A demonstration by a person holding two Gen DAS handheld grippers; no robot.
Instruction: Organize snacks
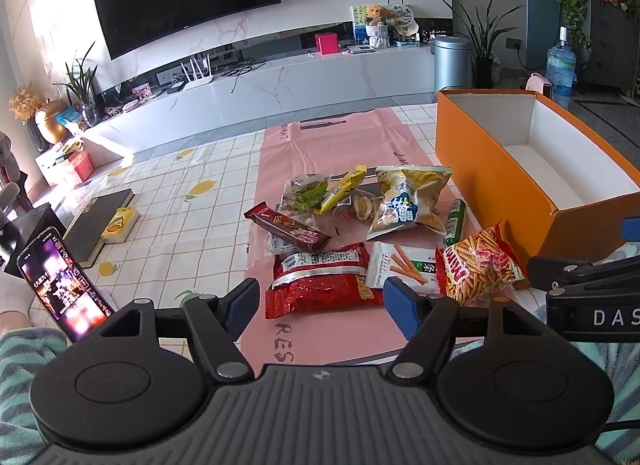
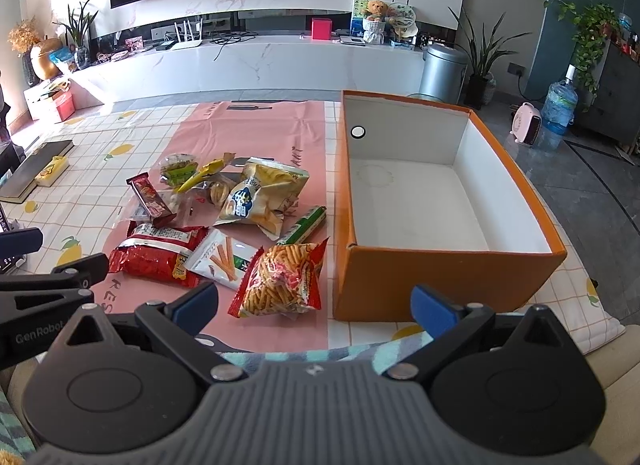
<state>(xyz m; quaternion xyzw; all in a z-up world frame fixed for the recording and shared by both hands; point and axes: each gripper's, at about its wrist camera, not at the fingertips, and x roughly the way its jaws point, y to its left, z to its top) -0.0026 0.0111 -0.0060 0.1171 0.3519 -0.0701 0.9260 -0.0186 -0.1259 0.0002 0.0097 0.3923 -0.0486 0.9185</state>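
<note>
Snacks, a loose heap of about ten packets on the pink mat (image 2: 256, 125) at the middle of the desk (image 2: 100, 169), lie left of the empty orange box (image 2: 440, 277), none yet inside. Largest is the box, open-topped, just beside the heap. Next come the red bag (image 2: 154, 253) and the yellow chip bag (image 2: 260, 193), then the noodle-stick bag (image 2: 284, 277) nearest the box, the white biscuit-stick pack (image 2: 222, 255), the brown bar (image 2: 150, 199) and the green stick pack (image 2: 306, 223). The left hand-held gripper (image 1: 320, 301) hovers open over the red bag; the right hand-held gripper (image 2: 314, 303) hangs open between noodle-stick bag and box, holding nothing. Probable risks: overlapping packets dragging neighbours along; slick, puffy film slipping from the pads; the near box wall catching a low carry. A phone (image 1: 64, 281) at near left and a dark book (image 1: 100, 221) farther left lie clear of the route.
</note>
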